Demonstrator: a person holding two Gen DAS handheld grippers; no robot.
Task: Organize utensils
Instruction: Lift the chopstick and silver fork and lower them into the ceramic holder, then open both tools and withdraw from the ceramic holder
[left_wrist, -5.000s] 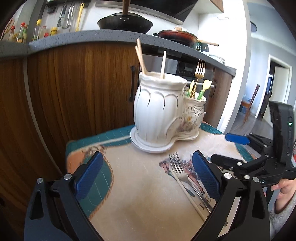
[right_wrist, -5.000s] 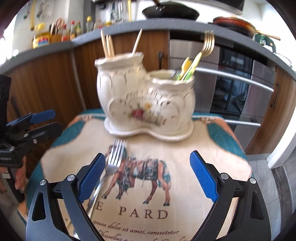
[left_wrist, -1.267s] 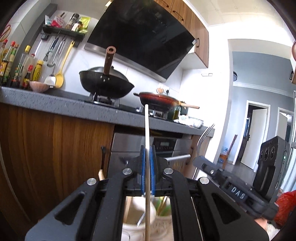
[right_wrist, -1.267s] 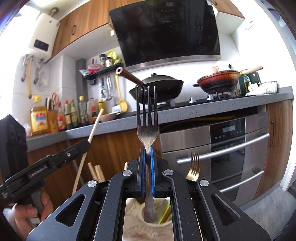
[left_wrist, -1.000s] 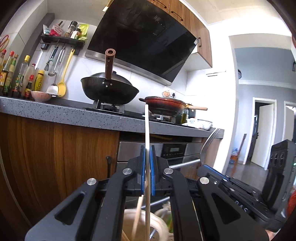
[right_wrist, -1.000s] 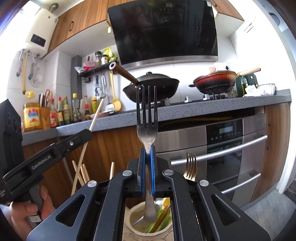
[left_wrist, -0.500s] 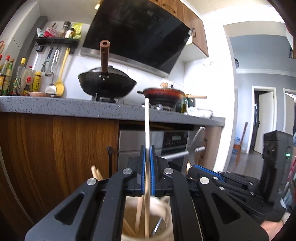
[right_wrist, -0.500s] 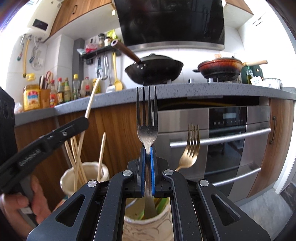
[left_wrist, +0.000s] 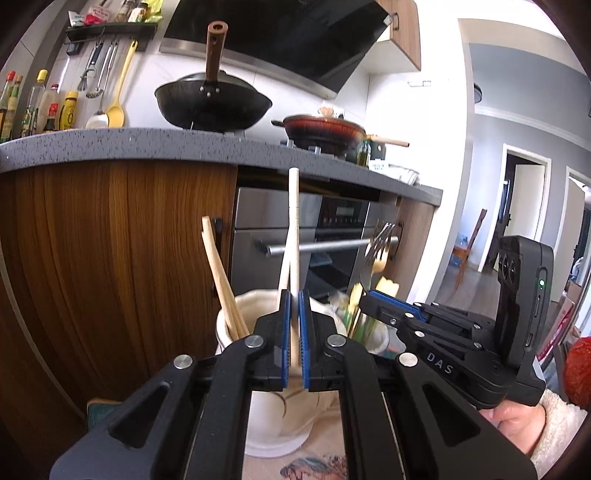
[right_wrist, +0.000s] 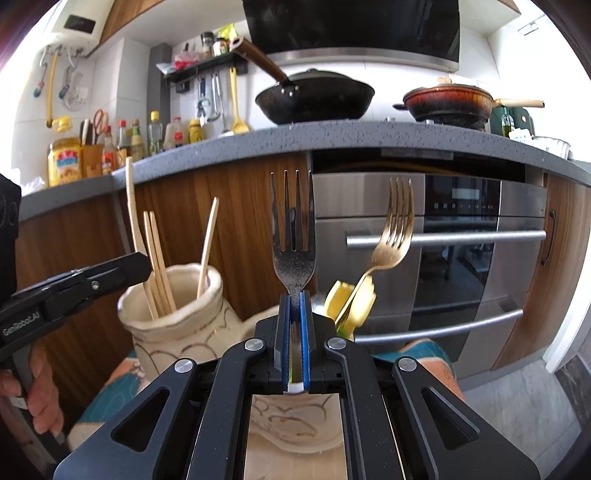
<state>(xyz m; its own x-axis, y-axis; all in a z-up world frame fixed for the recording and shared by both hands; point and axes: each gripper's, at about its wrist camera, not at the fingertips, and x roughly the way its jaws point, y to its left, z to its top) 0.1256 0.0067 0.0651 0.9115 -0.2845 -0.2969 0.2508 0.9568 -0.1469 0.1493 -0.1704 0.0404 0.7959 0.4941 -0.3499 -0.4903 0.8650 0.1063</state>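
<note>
— what's in your left tool?

— my left gripper (left_wrist: 294, 334) is clamped narrow on a pale chopstick (left_wrist: 293, 236), which stands upright between the blue pads (left_wrist: 283, 339). its lower end sits inside the mouth of the tall cream jar (left_wrist: 277, 398), dead ahead at 12 o'clock. at 11 o'clock in the same jar lean two wooden chopsticks (left_wrist: 218, 273), and another pale stick crosses just behind mine.

— and the right?

— my right gripper (right_wrist: 294, 343) is closed on the neck of a silver fork (right_wrist: 292, 236), tines up, straight at 12 o'clock. its handle runs down between the pads; i can't tell where its end sits. the lower cream pot (right_wrist: 291, 421) is right under the fingers, joined to the tall jar at 10 o'clock.

— what's already in that lower pot?

— a gold fork (right_wrist: 391, 236) leaning out toward 1 o'clock, tines up, with yellow-green handles (right_wrist: 351, 299) beside it.

— can you see each tool from the other?

— yes. from the left camera the right tool lies at 3 o'clock, just beside the jars. from the right camera the left tool comes in from 9 o'clock, its tip at the tall jar's rim. both jars stand on a printed cloth (right_wrist: 110, 398).
</note>
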